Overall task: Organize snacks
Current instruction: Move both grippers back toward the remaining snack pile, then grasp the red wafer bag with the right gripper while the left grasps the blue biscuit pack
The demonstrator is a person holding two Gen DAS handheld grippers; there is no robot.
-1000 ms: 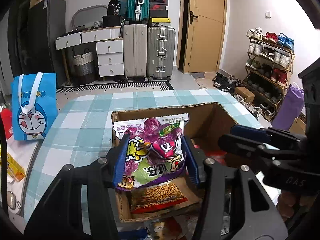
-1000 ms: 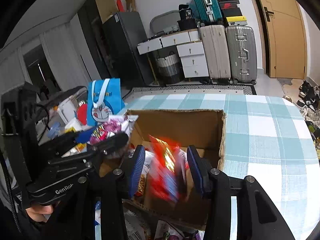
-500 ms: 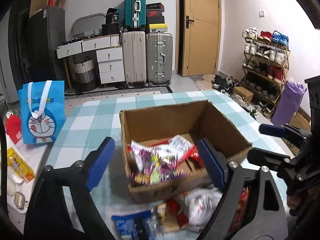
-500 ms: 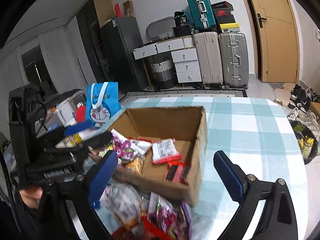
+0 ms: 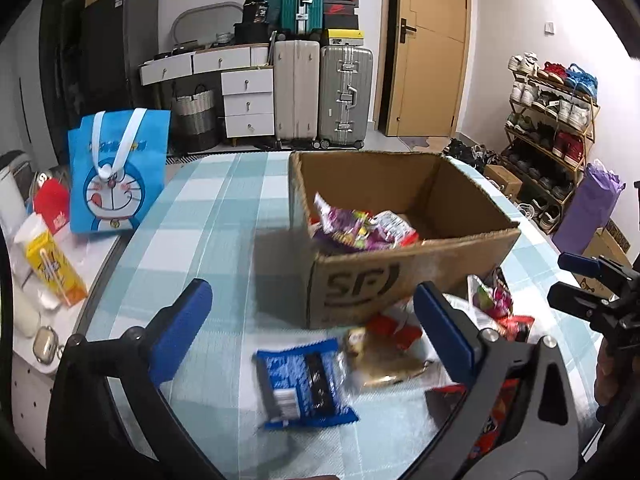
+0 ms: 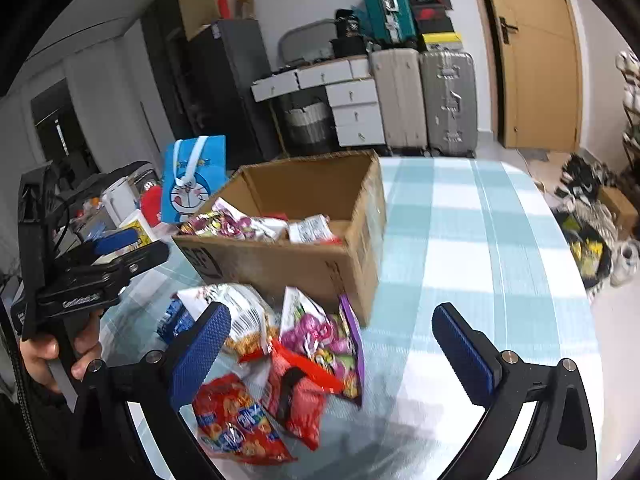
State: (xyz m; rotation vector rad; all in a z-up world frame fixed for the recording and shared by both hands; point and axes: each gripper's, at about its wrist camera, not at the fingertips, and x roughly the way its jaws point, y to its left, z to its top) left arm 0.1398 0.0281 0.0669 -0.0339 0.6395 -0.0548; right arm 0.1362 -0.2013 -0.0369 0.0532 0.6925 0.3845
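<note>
"sf" logo on the near wall of the cardboard box (image 5: 360, 284)

Both cameras look down over the table (image 5: 224, 216), close up. Both see the box (image 5: 404, 276) (image 6: 304, 256), one from each side.

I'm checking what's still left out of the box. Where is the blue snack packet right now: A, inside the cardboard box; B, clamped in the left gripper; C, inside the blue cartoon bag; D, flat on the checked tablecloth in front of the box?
D: the blue snack packet lies flat on the checked tablecloth in front of the cardboard box, under the open, empty left gripper.
</note>
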